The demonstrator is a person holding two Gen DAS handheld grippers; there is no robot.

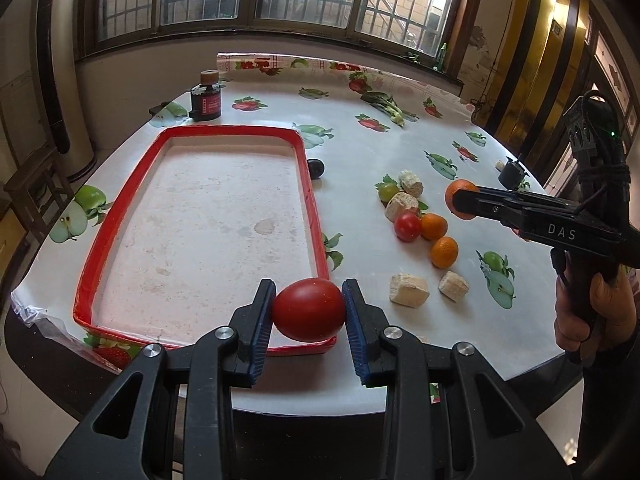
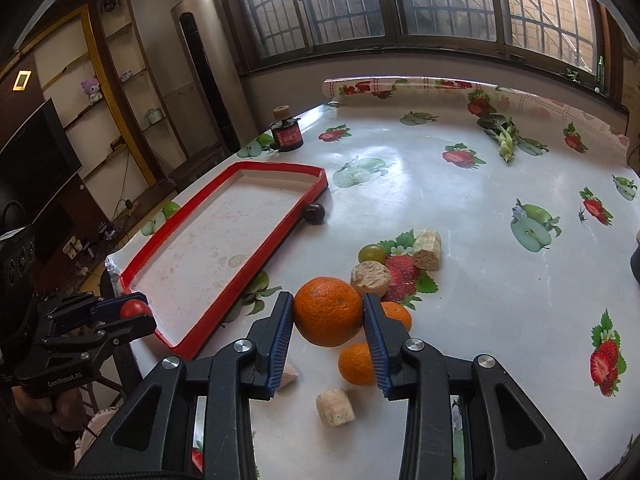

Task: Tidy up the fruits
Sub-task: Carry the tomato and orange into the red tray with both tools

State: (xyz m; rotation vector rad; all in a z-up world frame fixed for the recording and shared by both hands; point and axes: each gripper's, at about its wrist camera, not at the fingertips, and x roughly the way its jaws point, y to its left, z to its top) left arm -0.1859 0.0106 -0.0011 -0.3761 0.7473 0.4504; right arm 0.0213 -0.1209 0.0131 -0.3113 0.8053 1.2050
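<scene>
Left wrist view: my left gripper (image 1: 308, 311) is clamped on a red tomato (image 1: 309, 309), pads pressing both flanks, held over the near right corner of the red-rimmed tray (image 1: 200, 133). To finish well, I should carry it inward past the rim and lower before releasing, so it cannot roll out.

Right wrist view: my right gripper (image 2: 327, 317) is clamped on a large orange (image 2: 327, 310), lifted above the loose fruit; the tray lies well to its left. Cross the rim high, set down away from the tomato.
</scene>
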